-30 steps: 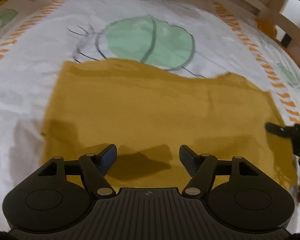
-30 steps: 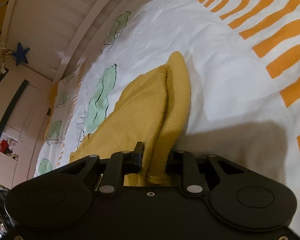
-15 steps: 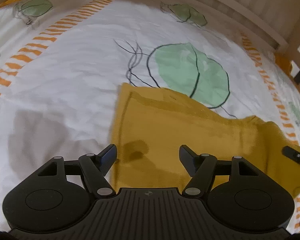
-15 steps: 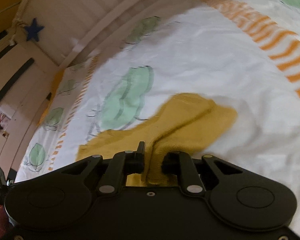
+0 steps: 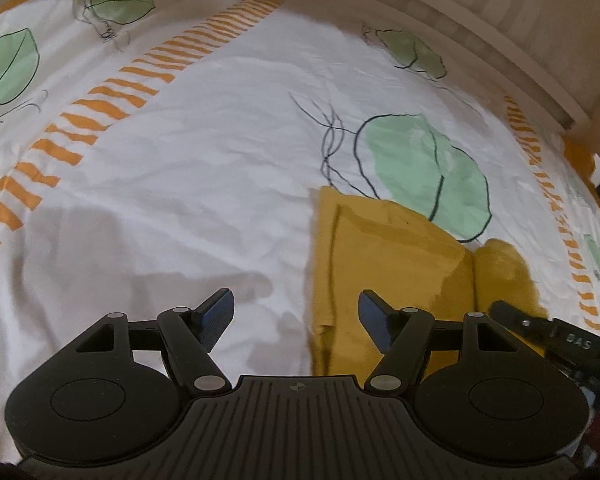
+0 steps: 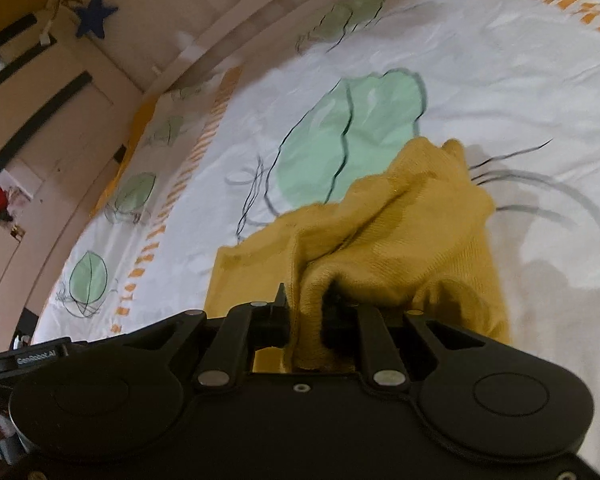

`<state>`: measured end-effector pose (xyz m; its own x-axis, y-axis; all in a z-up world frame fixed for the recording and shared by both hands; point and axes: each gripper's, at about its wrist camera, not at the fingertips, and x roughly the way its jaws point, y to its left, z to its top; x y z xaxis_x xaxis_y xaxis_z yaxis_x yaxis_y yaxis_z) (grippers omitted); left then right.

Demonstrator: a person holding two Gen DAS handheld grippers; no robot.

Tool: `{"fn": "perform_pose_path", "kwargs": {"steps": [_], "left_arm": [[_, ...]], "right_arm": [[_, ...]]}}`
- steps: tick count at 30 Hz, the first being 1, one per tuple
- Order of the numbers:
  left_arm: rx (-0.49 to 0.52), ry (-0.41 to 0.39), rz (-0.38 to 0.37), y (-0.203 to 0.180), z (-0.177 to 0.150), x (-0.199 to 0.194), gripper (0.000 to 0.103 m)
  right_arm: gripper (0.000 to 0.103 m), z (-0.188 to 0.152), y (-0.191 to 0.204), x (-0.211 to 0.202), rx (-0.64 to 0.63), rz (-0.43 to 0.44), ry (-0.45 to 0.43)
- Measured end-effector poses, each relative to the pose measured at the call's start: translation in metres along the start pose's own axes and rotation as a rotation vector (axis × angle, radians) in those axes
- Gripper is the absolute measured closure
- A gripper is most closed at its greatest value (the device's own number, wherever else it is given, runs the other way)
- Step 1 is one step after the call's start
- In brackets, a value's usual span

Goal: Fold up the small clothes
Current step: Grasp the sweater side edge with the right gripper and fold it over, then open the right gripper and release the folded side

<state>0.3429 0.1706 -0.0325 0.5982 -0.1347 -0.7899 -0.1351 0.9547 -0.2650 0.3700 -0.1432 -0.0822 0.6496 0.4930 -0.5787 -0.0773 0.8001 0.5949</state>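
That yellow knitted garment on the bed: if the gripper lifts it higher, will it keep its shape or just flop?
Probably flop. The yellow garment already bunches and sags in soft folds where the right gripper pinches it. It looks light, since a small pinch raises a whole edge. The ribbed knit likely grips well rather than slipping, though its free part on the bedsheet may drag.

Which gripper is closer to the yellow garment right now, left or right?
Right. The right gripper is shut on the garment, pinching a fold. The left gripper is open, hovering at the garment's left edge.
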Motion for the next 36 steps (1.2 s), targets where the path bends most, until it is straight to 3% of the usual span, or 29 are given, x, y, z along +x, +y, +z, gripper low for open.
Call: {"fn": "perform_pose_path", "kwargs": {"steps": [11,17,20,22,25,32,36], "left_arm": [[-0.049,-0.009,-0.017,0.020,0.004,-0.008,0.036],[-0.066,-0.007,-0.022,0.021,0.004,-0.008,0.036],[-0.074,-0.011,-0.025,0.021,0.005,-0.009,0.036],[-0.080,-0.014,-0.026,0.021,0.005,-0.010,0.036],[-0.083,-0.017,-0.025,0.020,0.006,-0.010,0.036],[-0.090,-0.018,-0.018,0.021,0.007,-0.008,0.036],[-0.090,-0.015,-0.014,0.020,0.007,-0.007,0.036]], "right_arm": [[0.081,-0.014,0.053,0.037,-0.057,-0.010,0.024],[0.080,-0.024,0.069,0.060,-0.101,-0.083,0.051],[0.075,-0.025,0.074,0.069,-0.120,-0.107,0.062],[0.066,-0.024,0.080,0.075,-0.134,-0.110,0.075],[0.050,-0.020,0.086,0.081,-0.130,-0.053,0.082],[0.049,-0.006,0.071,0.058,0.005,0.187,0.025],[0.049,-0.001,0.061,0.034,0.022,0.227,-0.013]]}}
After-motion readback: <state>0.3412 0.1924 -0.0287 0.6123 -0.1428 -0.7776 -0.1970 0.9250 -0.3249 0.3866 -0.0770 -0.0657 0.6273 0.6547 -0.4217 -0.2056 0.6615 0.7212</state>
